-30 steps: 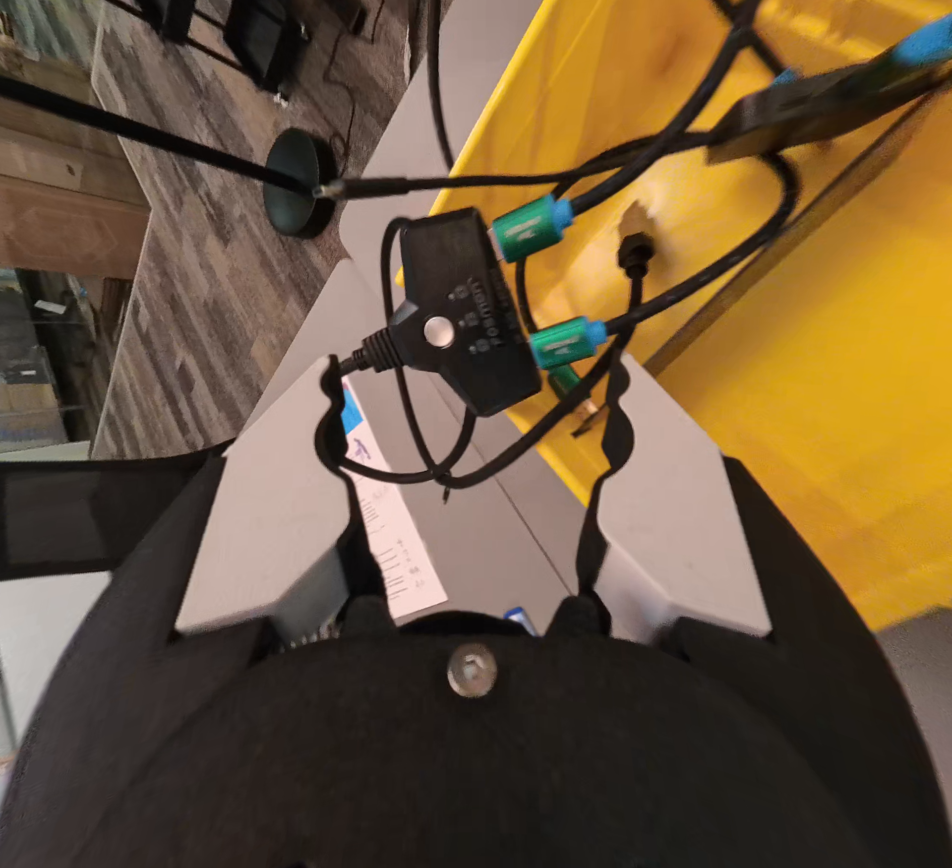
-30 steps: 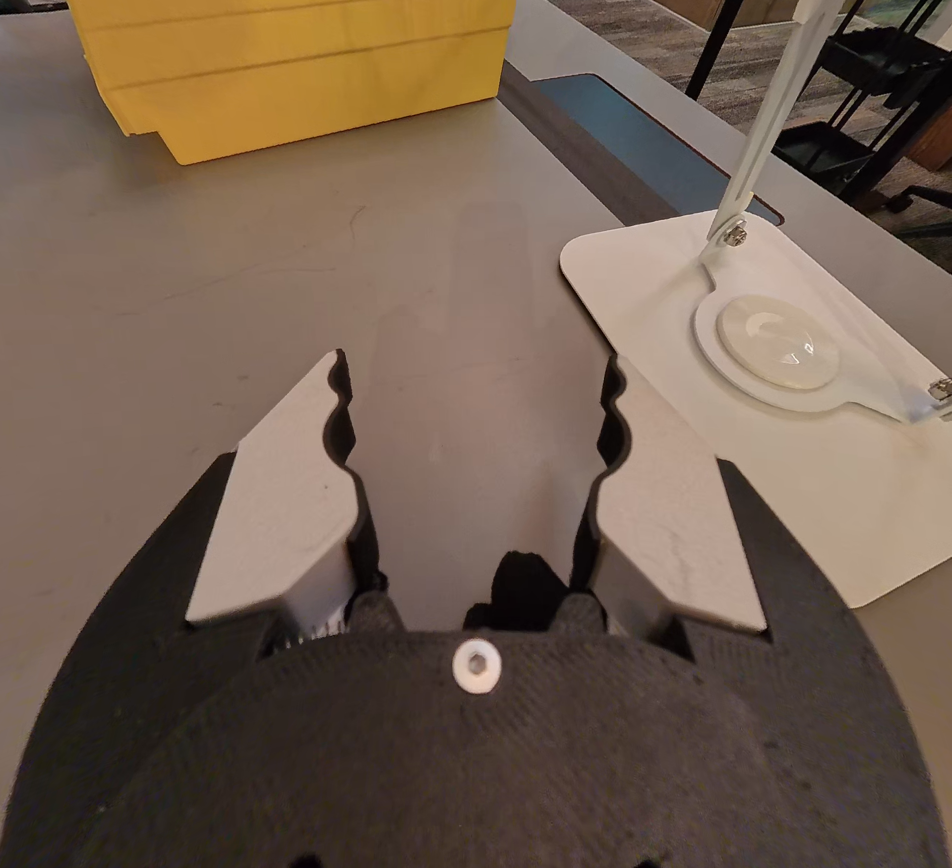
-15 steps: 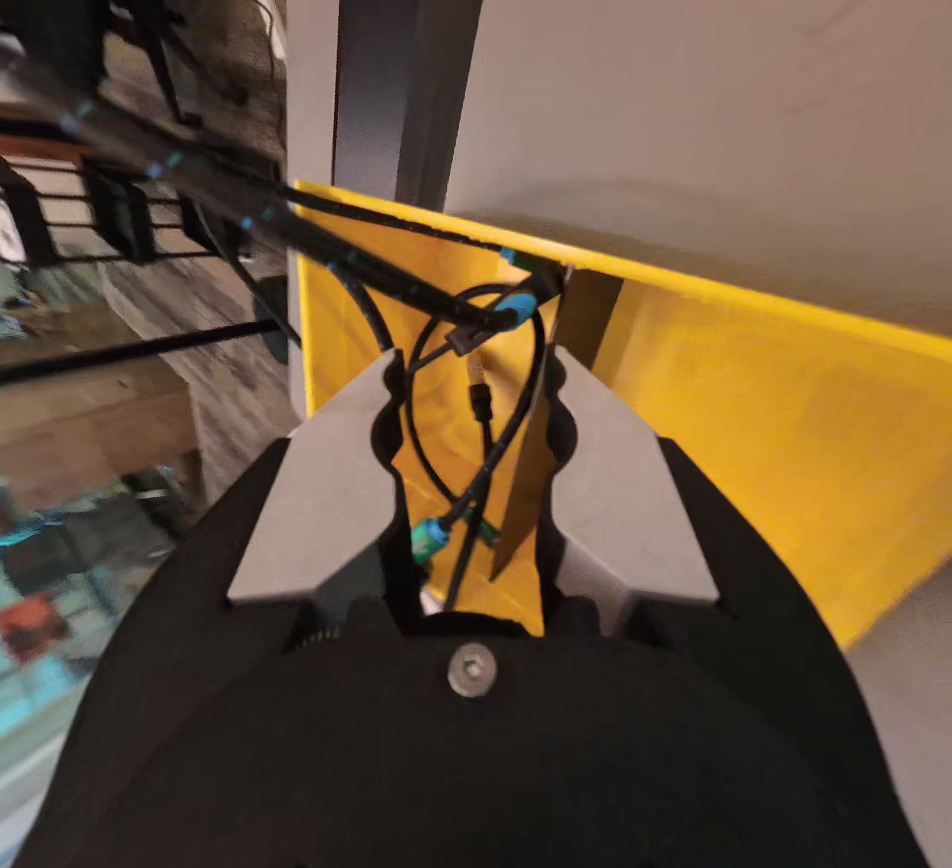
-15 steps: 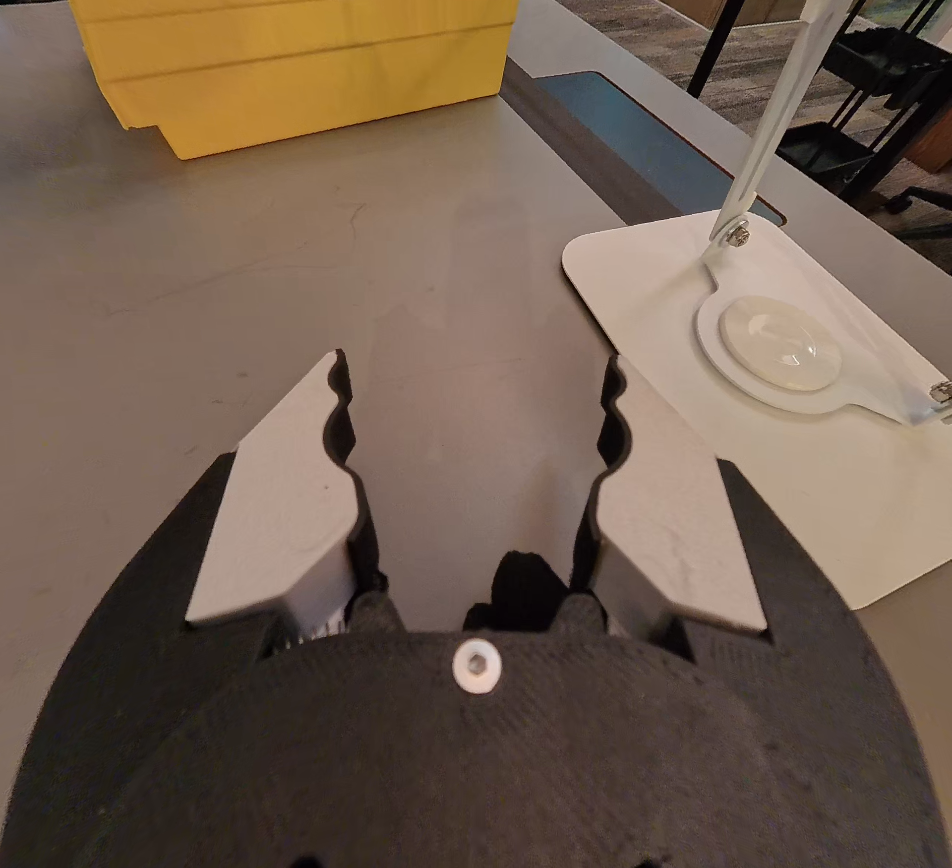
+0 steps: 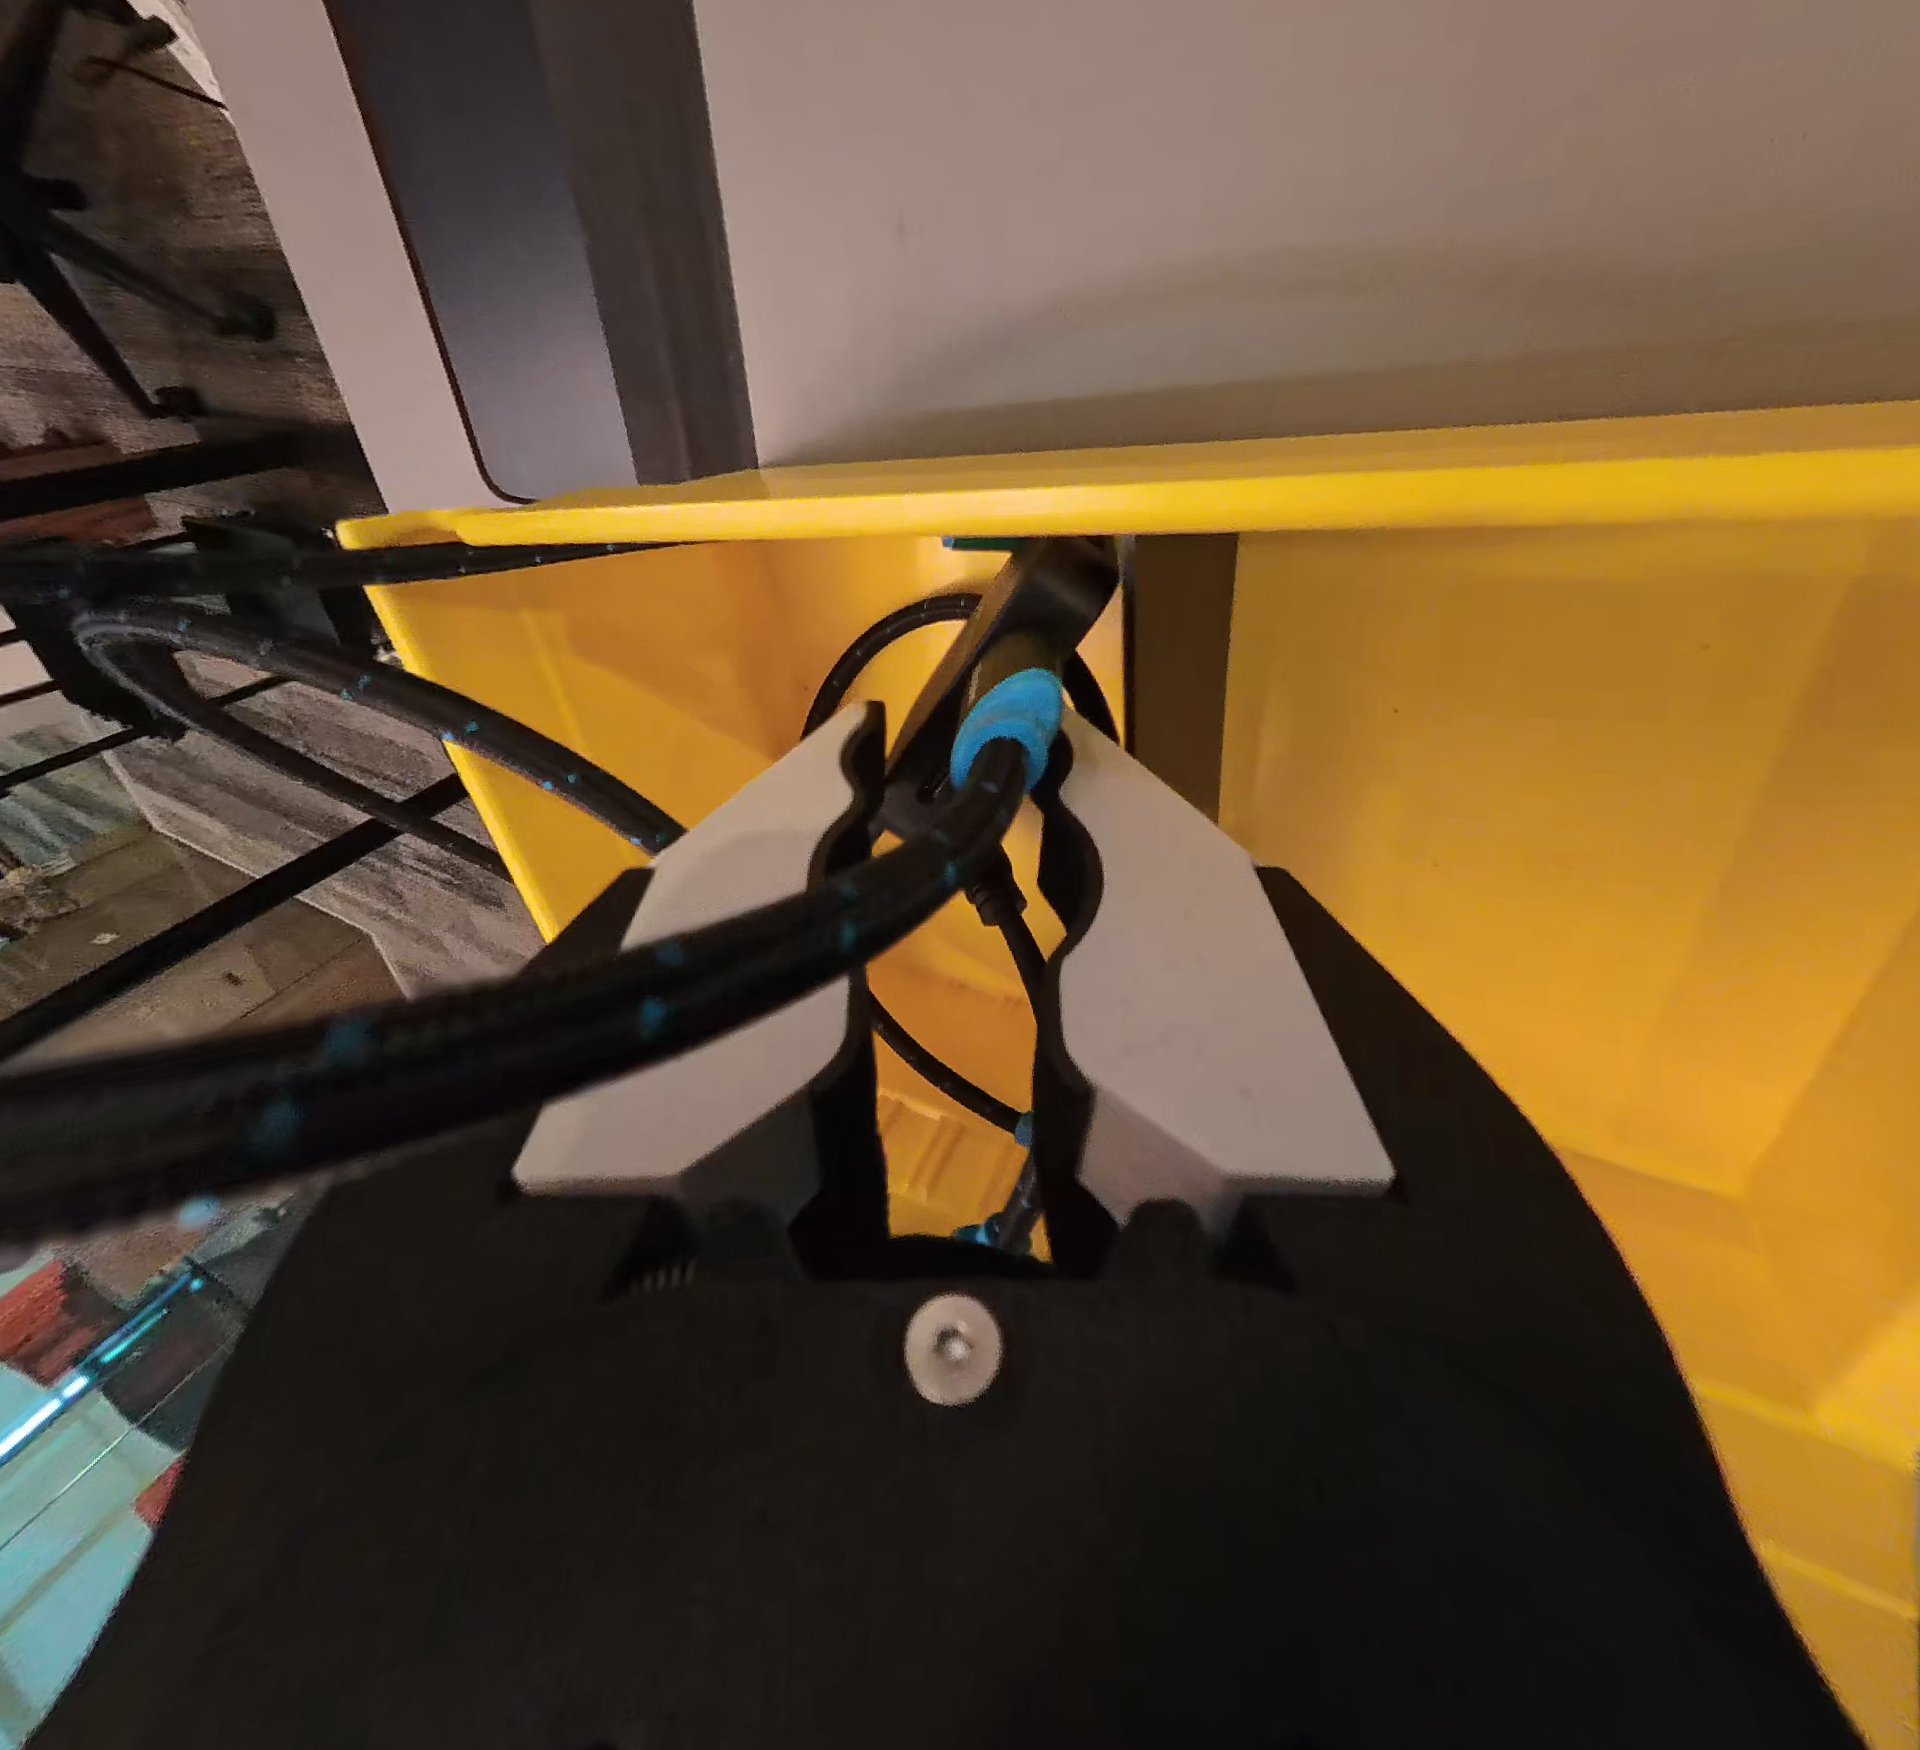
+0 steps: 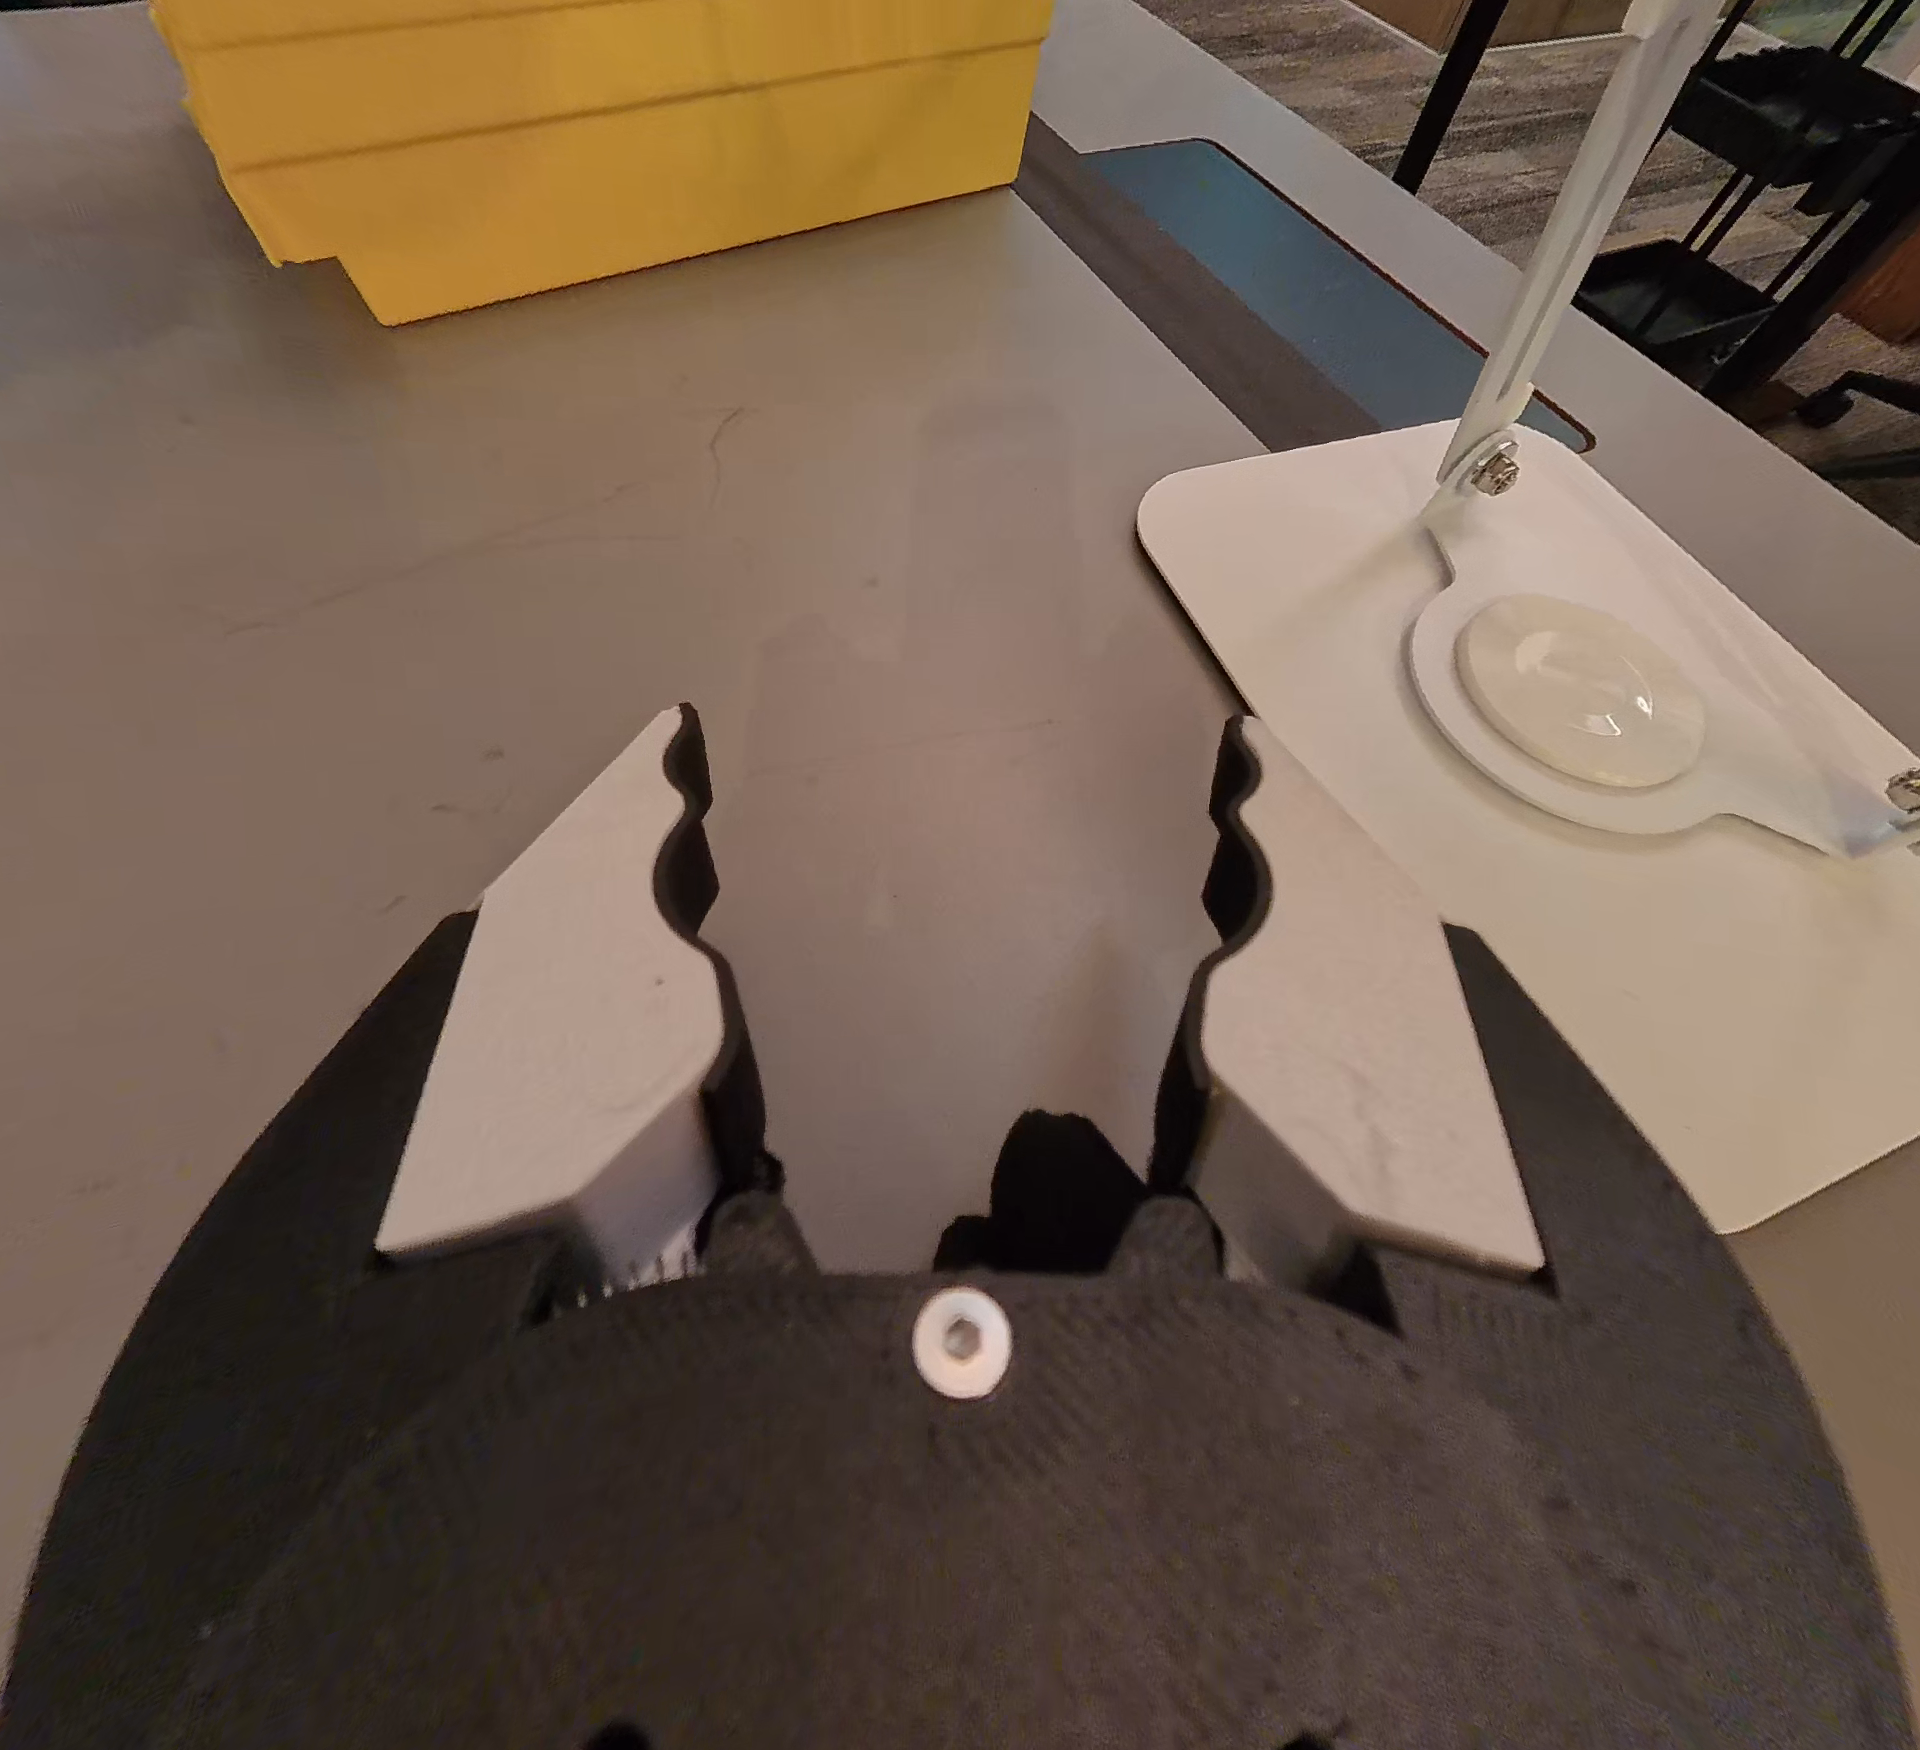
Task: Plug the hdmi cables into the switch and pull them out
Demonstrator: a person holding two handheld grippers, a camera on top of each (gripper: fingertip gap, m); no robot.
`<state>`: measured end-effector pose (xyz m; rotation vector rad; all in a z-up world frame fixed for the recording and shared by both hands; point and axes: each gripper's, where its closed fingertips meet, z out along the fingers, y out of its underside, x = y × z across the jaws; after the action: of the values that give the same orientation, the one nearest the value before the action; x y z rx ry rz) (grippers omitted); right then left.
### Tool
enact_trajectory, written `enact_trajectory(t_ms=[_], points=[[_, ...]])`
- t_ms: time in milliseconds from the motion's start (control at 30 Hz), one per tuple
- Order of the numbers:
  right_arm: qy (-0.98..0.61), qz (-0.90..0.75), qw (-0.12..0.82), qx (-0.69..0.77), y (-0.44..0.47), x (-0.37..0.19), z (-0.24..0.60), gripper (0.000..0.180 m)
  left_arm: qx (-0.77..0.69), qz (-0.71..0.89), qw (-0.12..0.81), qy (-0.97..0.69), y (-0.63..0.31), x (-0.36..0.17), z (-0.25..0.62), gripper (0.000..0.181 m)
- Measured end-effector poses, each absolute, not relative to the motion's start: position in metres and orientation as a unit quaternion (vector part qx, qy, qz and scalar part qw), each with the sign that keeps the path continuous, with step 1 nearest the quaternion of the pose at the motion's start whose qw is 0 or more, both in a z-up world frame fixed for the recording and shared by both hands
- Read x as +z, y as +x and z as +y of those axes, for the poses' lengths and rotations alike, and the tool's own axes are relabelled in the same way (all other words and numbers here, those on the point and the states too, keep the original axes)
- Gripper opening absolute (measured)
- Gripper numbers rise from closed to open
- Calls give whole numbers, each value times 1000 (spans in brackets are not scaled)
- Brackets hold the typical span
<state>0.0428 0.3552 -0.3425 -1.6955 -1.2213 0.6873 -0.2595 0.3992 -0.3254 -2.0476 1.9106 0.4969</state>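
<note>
In the left wrist view my left gripper (image 5: 977,739) reaches into the yellow bin (image 5: 1455,765). Its jaws are closed on the black plug end of an hdmi cable (image 5: 644,1004), right by the blue collar (image 5: 1006,713). The braided black cable with blue flecks runs off to the left over the left finger. A thinner black cable (image 5: 1023,952) loops below between the fingers. The switch is not in view. My right gripper (image 6: 961,724) is open and empty, low over the grey table (image 6: 520,505), well in front of the bin (image 6: 623,90).
A white lamp base (image 6: 1299,578) with its slanted arm stands on the table right of my right gripper. A blue mat (image 6: 1247,246) lies behind it. The table edge, floor and black furniture legs lie beyond the bin's left side in the left wrist view. The grippers' ends are close to 30 centimetres from one another.
My left gripper swung from the switch at the bin's edge into the bin and closed on the blue-collared plug. My right gripper drifted slightly and stayed open.
</note>
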Motion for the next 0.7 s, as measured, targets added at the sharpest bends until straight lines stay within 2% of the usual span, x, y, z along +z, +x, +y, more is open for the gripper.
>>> enact_trajectory(t_ms=[267,700], points=[[-686,-495,454,278,43,-342,355,95,184,675,143,-700,-259,-320,394,16],[-687,-497,453,277,43,-343,355,95,113,608,265,-740,-251,-268,382,15]])
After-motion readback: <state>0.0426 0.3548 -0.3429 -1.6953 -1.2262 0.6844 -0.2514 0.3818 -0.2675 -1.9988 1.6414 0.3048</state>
